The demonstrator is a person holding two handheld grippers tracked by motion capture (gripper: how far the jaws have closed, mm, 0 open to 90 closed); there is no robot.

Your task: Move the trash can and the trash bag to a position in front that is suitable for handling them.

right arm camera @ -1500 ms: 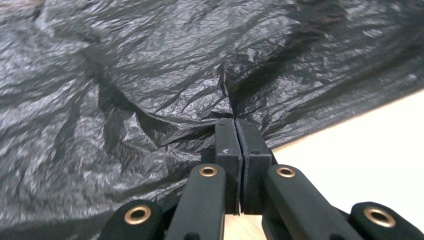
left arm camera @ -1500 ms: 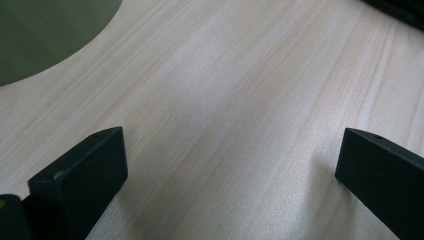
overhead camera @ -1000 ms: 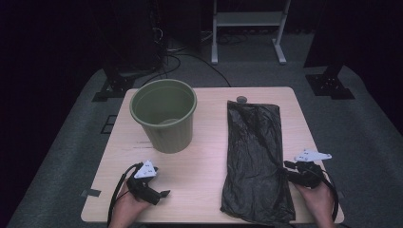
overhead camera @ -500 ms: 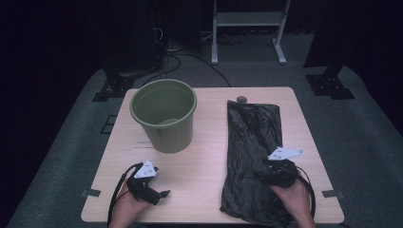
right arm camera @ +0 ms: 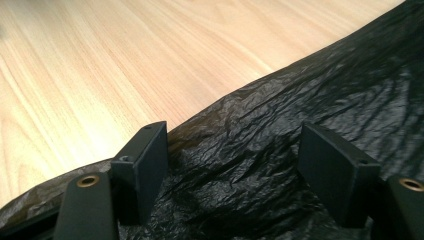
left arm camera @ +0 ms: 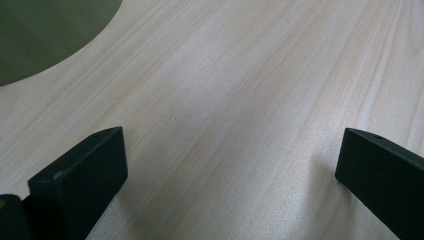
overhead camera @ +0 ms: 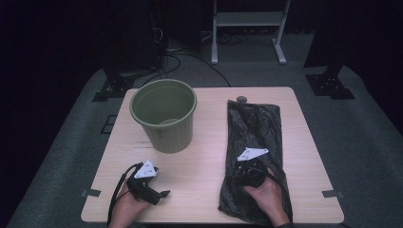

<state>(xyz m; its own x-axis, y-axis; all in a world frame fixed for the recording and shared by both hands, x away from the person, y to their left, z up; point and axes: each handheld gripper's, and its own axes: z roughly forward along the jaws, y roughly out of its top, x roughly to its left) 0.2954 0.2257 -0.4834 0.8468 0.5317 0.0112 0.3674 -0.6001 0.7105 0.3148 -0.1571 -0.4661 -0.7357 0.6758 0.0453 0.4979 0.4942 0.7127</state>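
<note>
A green bucket [overhead camera: 164, 116] stands upright at the table's [overhead camera: 209, 156] back left; its wall is the green patch [left arm camera: 40, 35] in the left gripper view. A crumpled black plastic bag [overhead camera: 254, 128] lies flat along the right half. My right gripper [overhead camera: 236, 176] rests low over the bag's near left part. Its jaws have just been opening and stand open [right arm camera: 232, 145], with wrinkled bag film [right arm camera: 350, 75] under and between them, unpinched. Near the front left edge my left gripper [overhead camera: 159, 194] lies open [left arm camera: 230, 150] over bare wood.
A small grey round piece [overhead camera: 241, 99] sits at the table's far edge by the bag's top. Bare wood [right arm camera: 125, 60] stretches between bucket and bag. A white metal stand [overhead camera: 247, 19] and cables are on the floor behind.
My right hand has moved left from beside the bag's right edge onto the bag's near part. The left hand has stayed still.
</note>
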